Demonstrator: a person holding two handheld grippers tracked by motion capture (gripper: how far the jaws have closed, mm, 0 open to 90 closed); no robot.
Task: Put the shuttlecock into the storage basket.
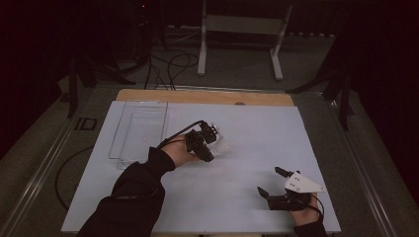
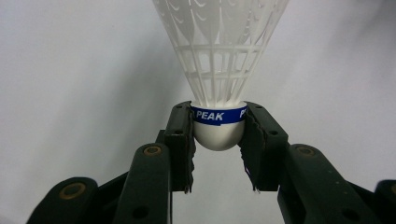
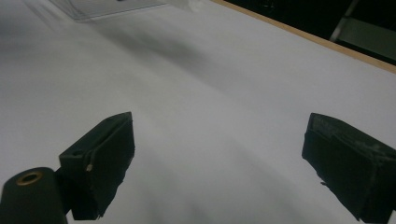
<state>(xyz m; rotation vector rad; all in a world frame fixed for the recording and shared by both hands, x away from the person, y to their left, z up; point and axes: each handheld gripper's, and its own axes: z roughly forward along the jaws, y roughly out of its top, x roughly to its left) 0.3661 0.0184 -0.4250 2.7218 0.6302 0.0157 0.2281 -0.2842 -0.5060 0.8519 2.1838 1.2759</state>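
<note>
While your left hand hovers over the middle of the table [image 1: 257, 148], the white sheet covering it is the biggest thing in the high view, with a strip of bare wood showing along its far edge. Next in size, a clear plastic tray [image 1: 140, 129] sits on the sheet at the far left, just beside your left wrist; a corner of it [image 3: 107, 7] also shows at the top of the right gripper view. Your left gripper [image 1: 210, 140] is held near the tray's right side, jaws pointing roughly toward the far right, cable trailing back over your hand. It's pinching a white shuttlecock [image 2: 218, 70] by the rounded cork base: both pads press on the base at the blue band marked PEAK, skirt pointing away from the gripper. In the high view the shuttlecock [image 1: 223, 143] shows as a pale blur right at the jaw tips, clear of the sheet as far as I can tell. Your right gripper [image 1: 272, 181] rests low at the near right corner, well apart from the left one, grey three-cornered plate on top. Its jaws are spread wide with nothing between them, just bare sheet in the right gripper view [image 3: 217, 158]
</note>
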